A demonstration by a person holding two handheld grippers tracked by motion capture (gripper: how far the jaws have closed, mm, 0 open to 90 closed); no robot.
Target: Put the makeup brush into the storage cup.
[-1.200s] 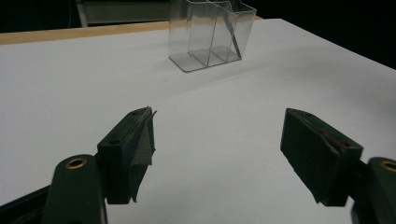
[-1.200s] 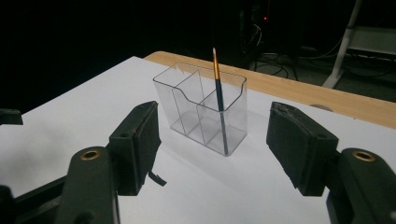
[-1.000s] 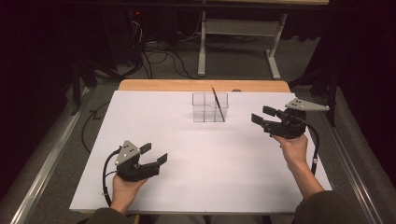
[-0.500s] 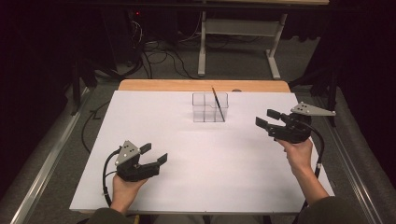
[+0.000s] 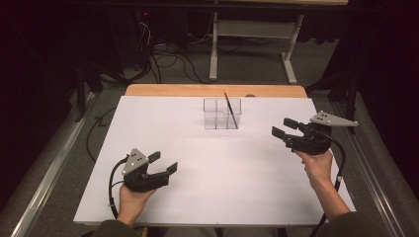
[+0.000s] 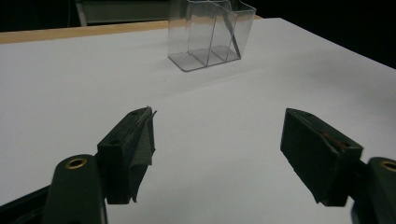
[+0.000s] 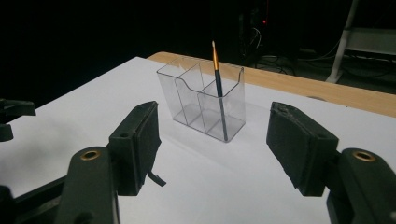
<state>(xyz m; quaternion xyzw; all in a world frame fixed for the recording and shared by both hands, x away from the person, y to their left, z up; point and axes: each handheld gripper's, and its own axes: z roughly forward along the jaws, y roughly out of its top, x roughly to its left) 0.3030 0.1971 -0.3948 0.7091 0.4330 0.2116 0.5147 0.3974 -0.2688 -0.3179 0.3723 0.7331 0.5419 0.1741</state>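
Standing near the far edge of the white table (image 5: 207, 168), the clear holder (image 5: 222, 114) is the thing both pairs of jaws face, and neither touches it. It is a see-through box split into compartments, and a thin dark brush (image 5: 229, 109) with a golden band leans in the compartment at one end, its tip rising above the rim. In the right gripper view the holder (image 7: 203, 98) lies straight ahead of the right gripper (image 7: 215, 149), framed in the gap between its two black jaws, with the brush (image 7: 217, 91) closer to the jaw at the right of that view; bare table lies between the jaw tips and the holder's base. Those jaws are spread wide and grip nothing. In the high view the right gripper (image 5: 284, 128) is held above the table off to the holder's side, its jaws turned toward it. The left gripper (image 5: 164, 163) sits low near the person's edge of the table, well apart from the holder. In the left gripper view its jaws are likewise parted wide with nothing between them, and the holder (image 6: 210, 32) sits far beyond the left gripper (image 6: 217, 154), ahead of the gap, a long stretch of white table in between.
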